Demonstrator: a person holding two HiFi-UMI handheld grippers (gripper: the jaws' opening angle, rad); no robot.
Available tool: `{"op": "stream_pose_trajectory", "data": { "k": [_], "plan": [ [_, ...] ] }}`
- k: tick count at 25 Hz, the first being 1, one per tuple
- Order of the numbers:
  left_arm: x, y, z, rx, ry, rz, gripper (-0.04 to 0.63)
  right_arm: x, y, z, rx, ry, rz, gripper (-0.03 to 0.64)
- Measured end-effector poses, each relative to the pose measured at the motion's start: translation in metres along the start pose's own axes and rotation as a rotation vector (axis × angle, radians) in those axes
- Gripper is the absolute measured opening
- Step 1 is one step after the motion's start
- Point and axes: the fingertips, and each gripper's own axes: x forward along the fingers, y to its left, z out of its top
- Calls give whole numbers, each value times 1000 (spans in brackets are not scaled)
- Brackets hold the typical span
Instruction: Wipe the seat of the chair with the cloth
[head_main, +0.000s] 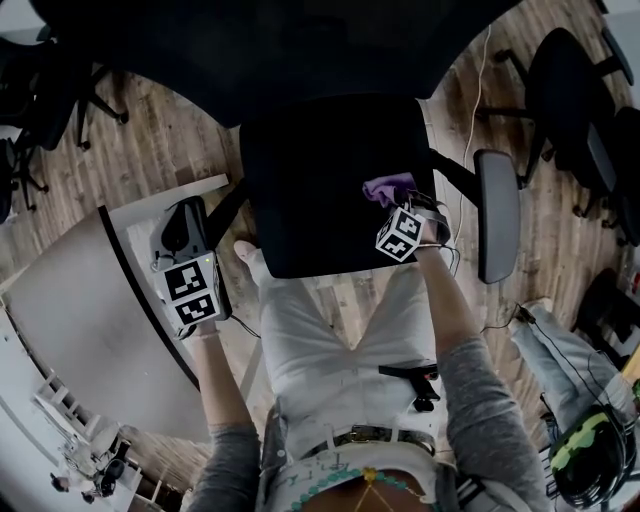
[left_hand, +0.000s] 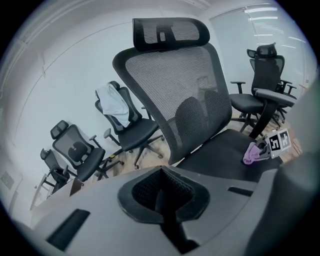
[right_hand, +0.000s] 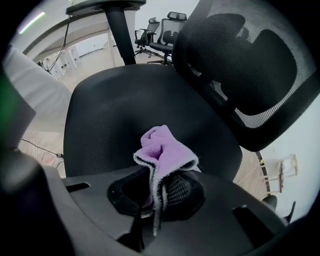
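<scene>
Purple cloth (right_hand: 162, 150) is bunched in the right claw (right_hand: 155, 192), whose jaws are clamped on it so that a folded tuft stands up beyond them and a thin strand hangs down; the right claw hangs over the black mesh seat (head_main: 310, 190) of the chair, close to the seat's edge on the person's right and about midway between its front and its back; whether the cloth actually touches the mesh I cannot tell; just past that edge stands the grey armrest (head_main: 497, 215), apart from the claw; the left claw (head_main: 185, 215) is held off the opposite side of the seat, beside its front corner and above the corner of a white surface (head_main: 70, 320), its jaws drawn together with nothing between them; it looks towards the curved mesh backrest (left_hand: 175, 80) and headrest (left_hand: 170, 32); other black office chairs (left_hand: 132, 130) stand behind on the wooden floor (head_main: 170, 140), one with a pale garment (left_hand: 114, 102) draped over its back.
</scene>
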Motion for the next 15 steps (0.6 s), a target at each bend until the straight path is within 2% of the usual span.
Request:
{"op": "stream_pose_trajectory", "data": {
  "k": [9, 15],
  "plan": [
    [-2, 1, -2, 0, -3, 2, 8, -13, -8, -29, 49, 17, -44, 48],
    [-1, 1, -1, -9, -7, -5, 6, -18, -16, -42, 76, 20, -34, 48]
  ]
}}
